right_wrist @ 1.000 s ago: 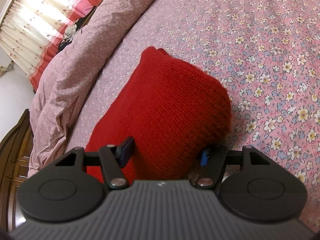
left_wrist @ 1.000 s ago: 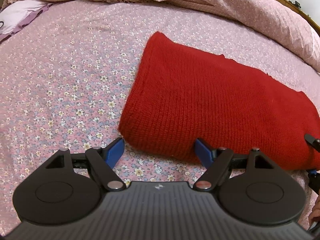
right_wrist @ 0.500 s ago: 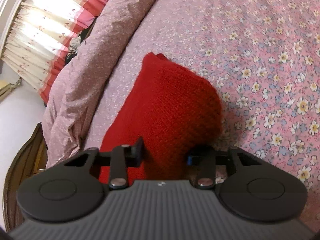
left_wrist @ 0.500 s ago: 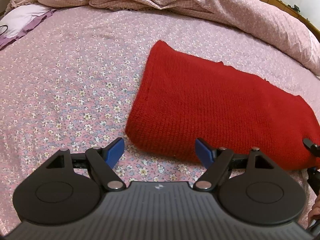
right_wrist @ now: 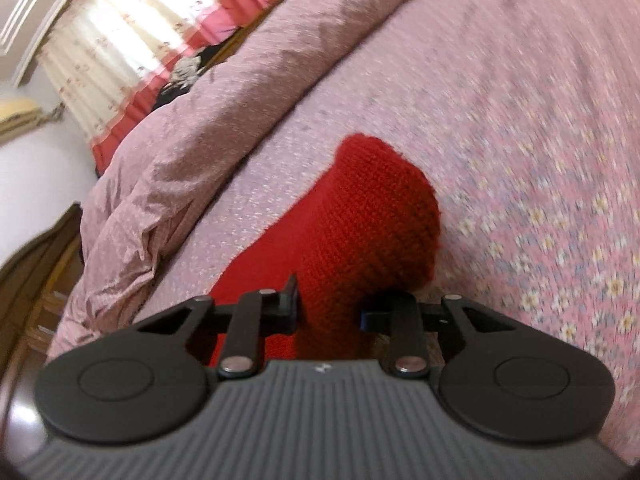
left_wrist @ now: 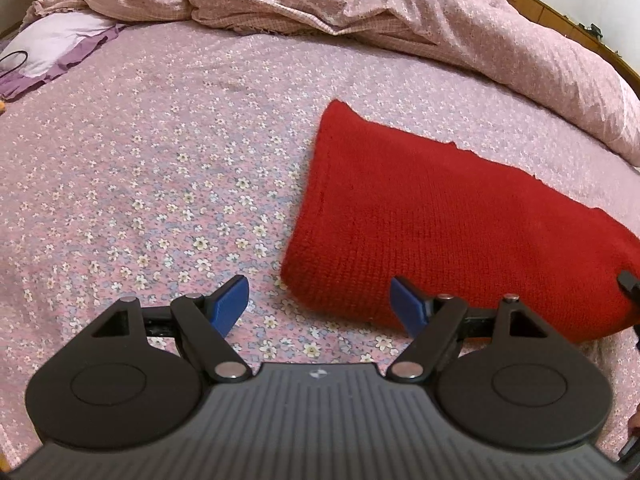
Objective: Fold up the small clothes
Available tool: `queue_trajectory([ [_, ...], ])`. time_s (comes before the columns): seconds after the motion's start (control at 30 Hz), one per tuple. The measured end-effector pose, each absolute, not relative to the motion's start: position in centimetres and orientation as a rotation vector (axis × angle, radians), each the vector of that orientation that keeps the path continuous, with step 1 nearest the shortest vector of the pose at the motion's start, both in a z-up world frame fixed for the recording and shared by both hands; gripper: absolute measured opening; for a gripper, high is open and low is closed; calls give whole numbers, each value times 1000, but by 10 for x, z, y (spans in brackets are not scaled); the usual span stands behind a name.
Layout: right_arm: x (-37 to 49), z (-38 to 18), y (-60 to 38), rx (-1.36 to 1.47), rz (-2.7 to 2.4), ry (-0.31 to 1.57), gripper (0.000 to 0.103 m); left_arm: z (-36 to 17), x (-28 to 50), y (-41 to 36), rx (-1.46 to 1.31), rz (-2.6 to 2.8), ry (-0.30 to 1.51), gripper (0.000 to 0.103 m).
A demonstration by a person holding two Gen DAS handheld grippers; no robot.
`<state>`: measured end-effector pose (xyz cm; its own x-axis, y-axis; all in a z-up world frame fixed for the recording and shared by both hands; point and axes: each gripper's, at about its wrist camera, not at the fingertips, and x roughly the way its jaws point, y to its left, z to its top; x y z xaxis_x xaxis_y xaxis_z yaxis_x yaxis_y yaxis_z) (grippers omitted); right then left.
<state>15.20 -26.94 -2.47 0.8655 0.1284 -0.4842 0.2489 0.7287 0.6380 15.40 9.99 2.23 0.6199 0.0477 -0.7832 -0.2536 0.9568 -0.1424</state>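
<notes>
A folded red knitted garment (left_wrist: 440,224) lies on the flowered pink bedsheet (left_wrist: 160,160). My left gripper (left_wrist: 320,304) is open and empty, hovering just short of the garment's near left corner. In the right wrist view the same garment (right_wrist: 372,224) bulges up between the fingers. My right gripper (right_wrist: 330,308) is shut on its near end, with the knit pinched between the jaws. The right gripper's tip also shows at the garment's right end in the left wrist view (left_wrist: 628,284).
A rumpled pink duvet (left_wrist: 360,4) lies along the far side of the bed, also in the right wrist view (right_wrist: 192,120). A lilac pillow (left_wrist: 52,48) sits at far left. A wooden bed frame (right_wrist: 32,256) and curtains (right_wrist: 120,52) are beyond.
My right gripper has closed from wide open onto the garment's end and lifted it slightly. My left gripper has pulled back from the garment, staying open.
</notes>
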Motion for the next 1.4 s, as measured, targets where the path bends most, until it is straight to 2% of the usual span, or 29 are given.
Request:
queue_trajectory([
  [0.37,170,37,-224,481,85,430,26,43,156,120,-226,218,831,81],
  [0.63,179,73,-142,216,261,372,24,50,155,147,-228,271,798,81],
  [0.77,185,68,-95,94,367,405,24,47,152,160,-244,290,802,81],
  [0.97,189,33,-50,41,532,540,22,37,150,171,-251,300,823,81],
  [1.1,182,19,-46,27,558,533,22,35,151,174,-245,301,822,81],
  [1.4,173,39,-53,82,611,459,20,39,153,178,-245,309,803,81],
])
